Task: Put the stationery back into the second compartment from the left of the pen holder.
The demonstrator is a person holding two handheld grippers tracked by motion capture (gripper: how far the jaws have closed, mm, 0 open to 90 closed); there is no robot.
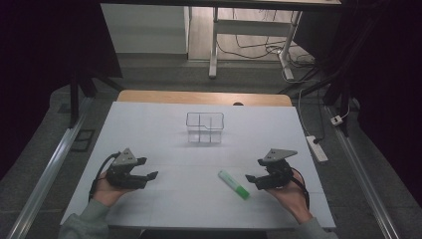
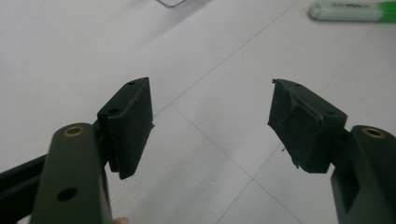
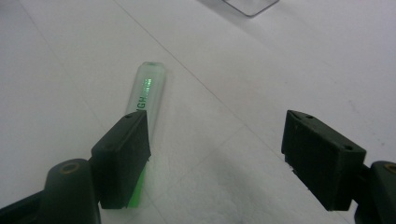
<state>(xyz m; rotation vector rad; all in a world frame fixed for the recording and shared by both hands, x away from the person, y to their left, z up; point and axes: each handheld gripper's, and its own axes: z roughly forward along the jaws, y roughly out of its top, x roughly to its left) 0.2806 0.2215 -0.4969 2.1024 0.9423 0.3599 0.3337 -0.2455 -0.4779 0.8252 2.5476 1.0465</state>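
On the white desk (image 1: 149, 129), a clear compartmented organizer box (image 1: 205, 127) stands empty at the far centre. The left tool (image 1: 148, 168), jaws spread and holding nothing, rests over bare surface well apart from the work. The right tool (image 1: 254, 172), jaws likewise spread, hangs just beside the green highlighter (image 1: 234, 184), which lies flat on the near right. Judged progress: highlighter not yet grasped; pickup and placement remain.

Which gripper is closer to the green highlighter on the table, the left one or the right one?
Right. The right gripper is open just beside the green highlighter, not touching it. The left gripper, also open, sits far across the table.
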